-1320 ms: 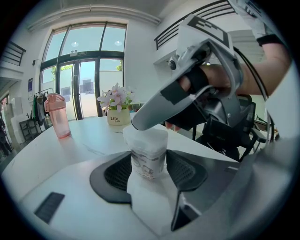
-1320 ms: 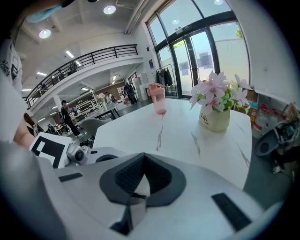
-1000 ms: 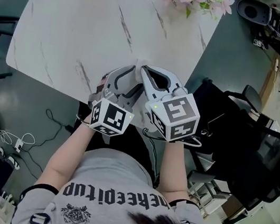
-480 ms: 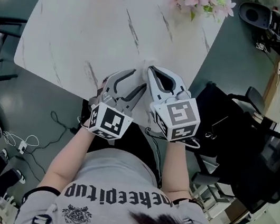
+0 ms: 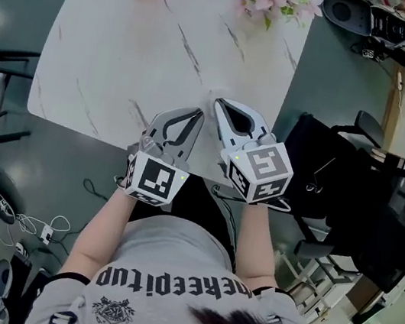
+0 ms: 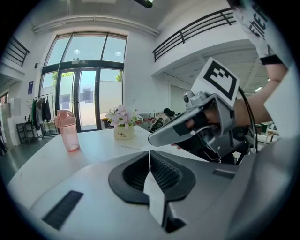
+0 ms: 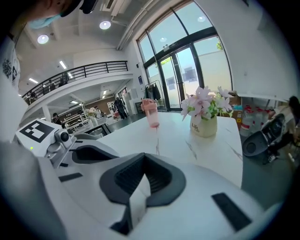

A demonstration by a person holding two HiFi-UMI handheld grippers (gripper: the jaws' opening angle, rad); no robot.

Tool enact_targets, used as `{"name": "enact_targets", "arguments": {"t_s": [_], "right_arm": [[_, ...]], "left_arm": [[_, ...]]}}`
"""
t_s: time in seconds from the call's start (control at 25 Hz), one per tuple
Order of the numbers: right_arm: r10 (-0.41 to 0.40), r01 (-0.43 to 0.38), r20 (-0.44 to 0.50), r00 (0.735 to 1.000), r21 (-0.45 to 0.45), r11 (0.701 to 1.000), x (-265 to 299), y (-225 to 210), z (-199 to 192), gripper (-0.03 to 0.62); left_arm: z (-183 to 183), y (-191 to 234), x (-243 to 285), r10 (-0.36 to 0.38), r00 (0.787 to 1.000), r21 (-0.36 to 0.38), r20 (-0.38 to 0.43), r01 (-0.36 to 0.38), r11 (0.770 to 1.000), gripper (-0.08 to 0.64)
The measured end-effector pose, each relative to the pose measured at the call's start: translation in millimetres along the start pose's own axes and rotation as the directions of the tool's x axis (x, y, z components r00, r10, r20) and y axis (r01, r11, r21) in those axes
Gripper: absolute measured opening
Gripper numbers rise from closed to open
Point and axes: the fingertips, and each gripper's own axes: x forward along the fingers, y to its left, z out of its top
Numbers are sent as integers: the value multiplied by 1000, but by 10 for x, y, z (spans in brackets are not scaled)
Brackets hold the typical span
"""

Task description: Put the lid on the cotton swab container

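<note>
Left claw (image 5: 197,115) just closed, empty; right claw (image 5: 220,106) closed, empty; vase (image 7: 204,125) on table (image 5: 129,51) reads "Life".

The left hand-held gripper (image 6: 149,157), jaws just closed empty, faces pink bottle (image 6: 68,131) and flowers (image 6: 123,123).
</note>
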Motion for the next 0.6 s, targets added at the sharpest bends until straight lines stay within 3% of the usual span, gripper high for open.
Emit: {"name": "enact_targets", "arguments": {"t_s": [0.6], "right_arm": [[-108,101,142,984,62,993,-278,276,287,12]], "left_arm": [[515,73,-215,-166,980,15,109,165,986,15]]}}
